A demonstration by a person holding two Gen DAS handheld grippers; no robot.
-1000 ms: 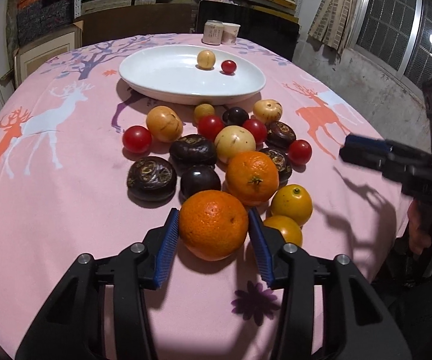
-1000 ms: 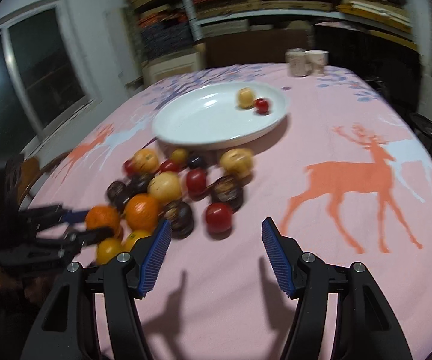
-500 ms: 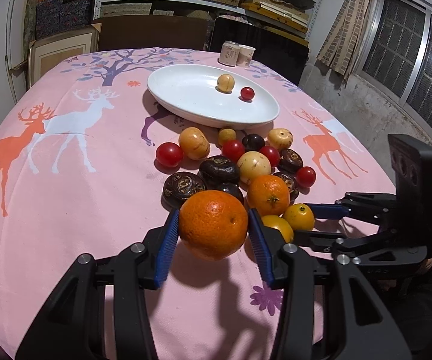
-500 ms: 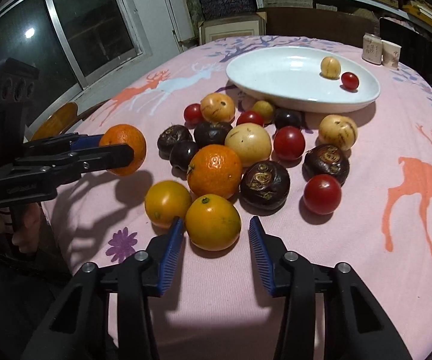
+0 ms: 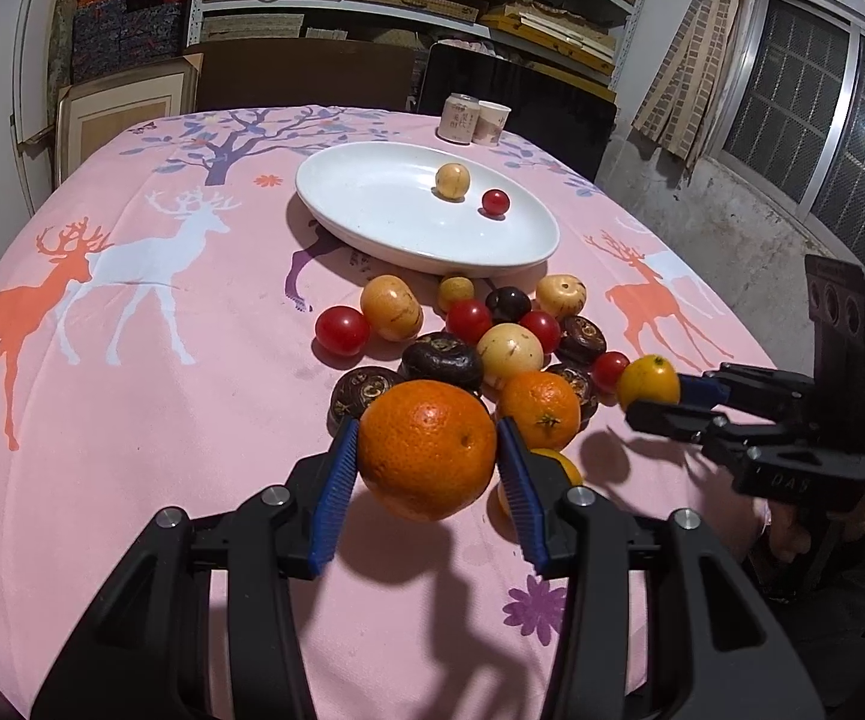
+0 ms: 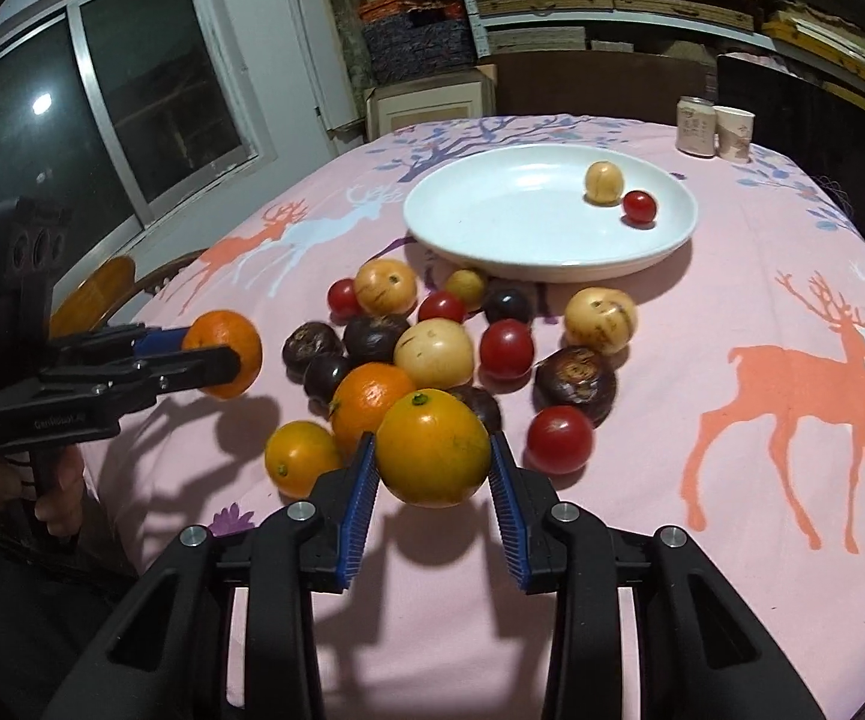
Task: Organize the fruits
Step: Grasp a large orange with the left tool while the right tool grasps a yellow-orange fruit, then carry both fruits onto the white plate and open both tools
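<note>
Can [image 5: 459, 118] beside paper cup [image 5: 490, 123]

Pink tablecloth [image 5: 132, 420] looks like soft matt cloth. White plate [image 5: 372, 222] is glossy, ceramic-looking. Big orange [image 5: 426, 456] has dimpled, slightly shiny peel; the tomatoes [image 6: 558, 438] are smooth and glossy. Gripper pads [image 5: 330, 504] are ribbed blue.

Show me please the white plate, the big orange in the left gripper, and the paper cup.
white plate [image 5: 336, 222], left wrist view, bare inner floor near its left rim.
big orange [image 5: 426, 456], left wrist view, middle of its peel.
paper cup [image 6: 733, 133], right wrist view, middle of its side wall.
</note>
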